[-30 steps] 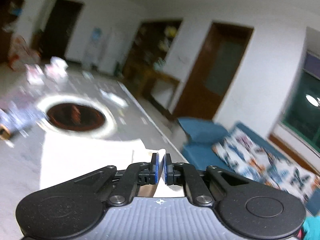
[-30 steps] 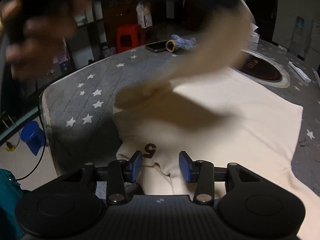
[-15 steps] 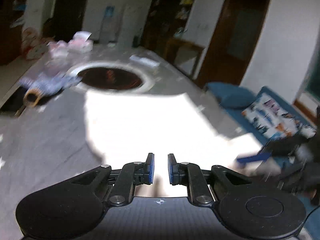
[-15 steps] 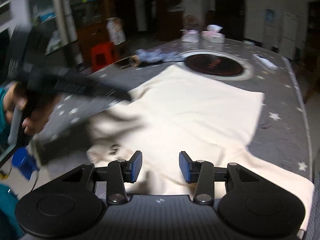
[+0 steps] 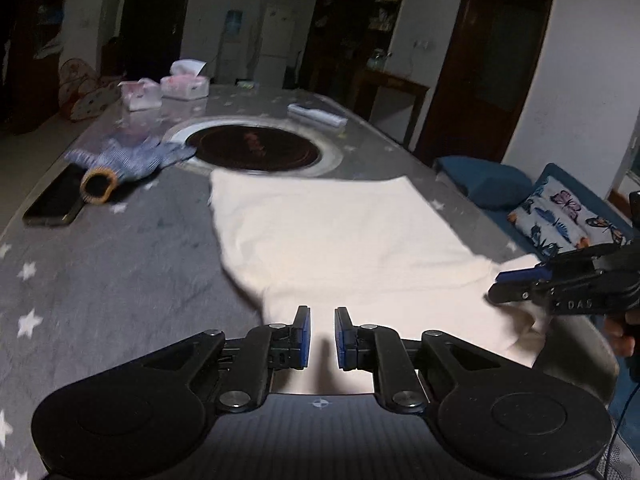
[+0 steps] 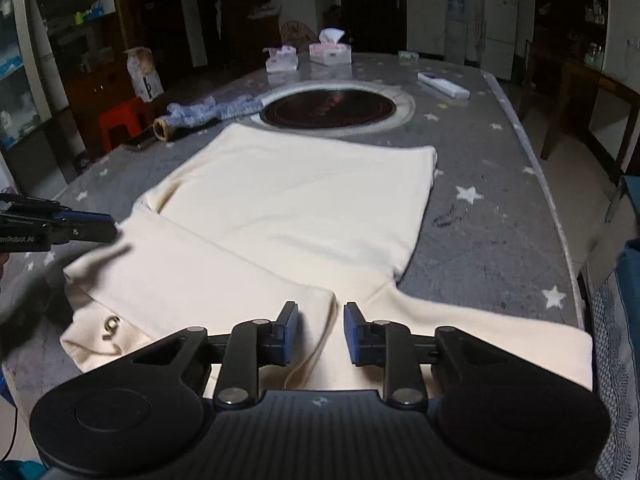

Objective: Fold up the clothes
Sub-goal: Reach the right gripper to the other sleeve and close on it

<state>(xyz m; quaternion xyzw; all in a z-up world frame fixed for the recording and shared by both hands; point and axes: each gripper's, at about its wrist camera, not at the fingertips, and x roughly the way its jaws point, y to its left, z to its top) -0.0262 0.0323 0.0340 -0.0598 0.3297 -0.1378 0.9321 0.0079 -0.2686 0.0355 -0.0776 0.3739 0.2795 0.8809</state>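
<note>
Both pairs of fingers stand parted with nothing between them: the left gripper shows a narrow gap between its flat blue pads, the right gripper a wider one. Each hovers just over the near edge of a cream sweatshirt, a soft, matte knit spread flat on the table. The table wears a grey quilted cover dotted with white stars, and a round dark glass cooktop with a pale ring sits sunk in its middle, just beyond the sweatshirt's straight hem.

The right wrist view shows what the left does not: one sleeve folded across the body, its edge running as a diagonal crease, a small dark mark on the cloth near the left corner, and the other sleeve stretched flat toward the table's right edge. It also catches the left gripper at the frame's left side, pads near the fold. Behind stand two tissue boxes and a red plastic stool.

The left wrist view shows the right gripper from the side above the bunched sleeve, a dark smartphone lying flat, and a blue striped knitted glove with a tan cuff beside it. Off the table lies a blue sofa with a butterfly-print cushion.
</note>
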